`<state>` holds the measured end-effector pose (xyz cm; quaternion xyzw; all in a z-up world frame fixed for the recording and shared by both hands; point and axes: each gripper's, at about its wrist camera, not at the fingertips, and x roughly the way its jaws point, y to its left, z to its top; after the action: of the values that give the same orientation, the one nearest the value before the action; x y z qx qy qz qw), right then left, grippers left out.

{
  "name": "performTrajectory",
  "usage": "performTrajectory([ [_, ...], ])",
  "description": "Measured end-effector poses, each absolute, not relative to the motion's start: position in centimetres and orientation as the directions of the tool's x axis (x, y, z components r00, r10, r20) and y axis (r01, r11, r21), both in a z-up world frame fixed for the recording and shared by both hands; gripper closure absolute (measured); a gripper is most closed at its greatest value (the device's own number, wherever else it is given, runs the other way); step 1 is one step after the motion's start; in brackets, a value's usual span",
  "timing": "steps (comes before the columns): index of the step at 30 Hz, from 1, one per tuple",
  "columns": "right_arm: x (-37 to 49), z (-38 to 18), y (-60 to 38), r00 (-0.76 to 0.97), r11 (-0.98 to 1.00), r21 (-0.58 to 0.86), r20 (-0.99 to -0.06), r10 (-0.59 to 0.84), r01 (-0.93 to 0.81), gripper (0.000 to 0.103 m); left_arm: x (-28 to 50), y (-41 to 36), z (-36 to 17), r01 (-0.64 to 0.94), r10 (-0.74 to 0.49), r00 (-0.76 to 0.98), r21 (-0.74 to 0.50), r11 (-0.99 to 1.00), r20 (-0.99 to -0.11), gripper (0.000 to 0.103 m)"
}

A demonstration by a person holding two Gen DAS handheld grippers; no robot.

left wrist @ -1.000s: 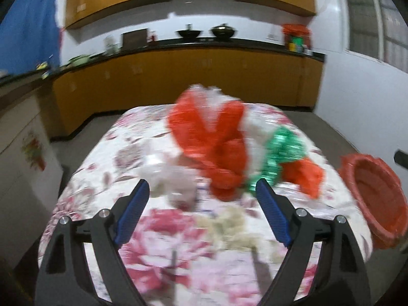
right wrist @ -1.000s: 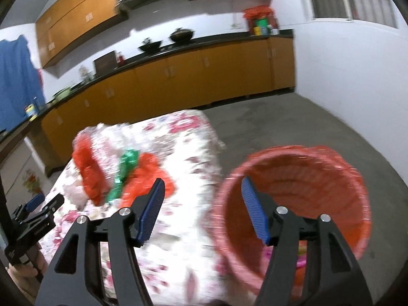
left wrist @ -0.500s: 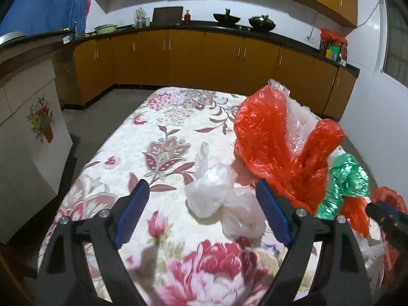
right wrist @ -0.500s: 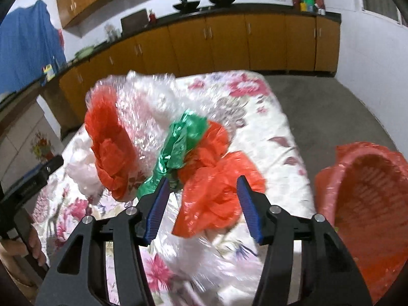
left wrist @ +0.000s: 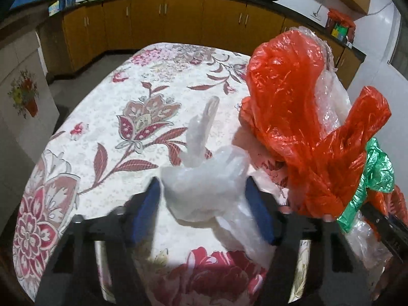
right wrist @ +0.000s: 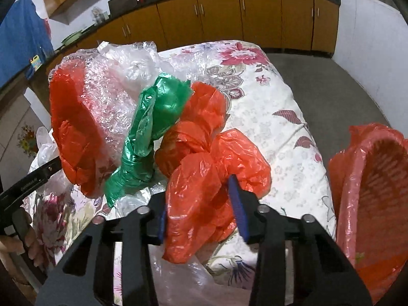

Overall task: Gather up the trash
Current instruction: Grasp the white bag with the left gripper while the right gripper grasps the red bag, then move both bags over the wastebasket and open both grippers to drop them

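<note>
Trash bags sit between both grippers' blue pads — left gripper (left wrist: 204, 204) pinching white bag (left wrist: 204, 191), right gripper (right wrist: 201, 209) orange bag (right wrist: 204, 191).

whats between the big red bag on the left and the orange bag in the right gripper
A twisted green bag stands between the red bag and the orange bag; the right wrist view shows it.

left wrist: close, faces counter | right wrist: close, same table (right wrist: 293, 137)

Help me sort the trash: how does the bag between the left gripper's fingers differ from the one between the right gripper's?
The white bag in the left gripper is pale and translucent; the orange bag in the right gripper is vivid and more opaque. The white bag has a twisted tail sticking up; the orange one is knotted lumps. Both are crumpled thin plastic.
</note>
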<state>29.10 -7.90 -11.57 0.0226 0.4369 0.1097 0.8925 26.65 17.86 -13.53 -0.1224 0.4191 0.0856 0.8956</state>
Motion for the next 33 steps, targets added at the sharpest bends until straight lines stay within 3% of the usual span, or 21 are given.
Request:
performTrajectory([
  [2,28.9,-11.3,-8.2,0.593,0.973,0.148,-0.773,0.226,-0.178,0.080,26.6,17.7,-13.4,-0.246,0.047,0.639,-0.147,0.958,-0.768,0.053],
  [6,28.2,-10.6,-9.2,0.609,0.970,0.173,-0.755,0.241,-0.169,0.084,26.5,17.8,-13.0,-0.233,0.030,0.649,-0.161,0.959,-0.760,0.063],
  [21,24.1,-6.4,-13.3,0.717,0.971,0.195,-0.658,0.232,-0.136,0.085,23.0,17.0,-9.2,-0.194,0.029,0.732,-0.167,0.967,-0.681,0.065],
  [33,19.1,-2.9,-17.3,0.815,0.984,0.164,-0.559,0.154,-0.073,0.085,19.9,10.8,-4.3,-0.007,-0.097,0.804,-0.172,0.985,-0.587,0.065],
])
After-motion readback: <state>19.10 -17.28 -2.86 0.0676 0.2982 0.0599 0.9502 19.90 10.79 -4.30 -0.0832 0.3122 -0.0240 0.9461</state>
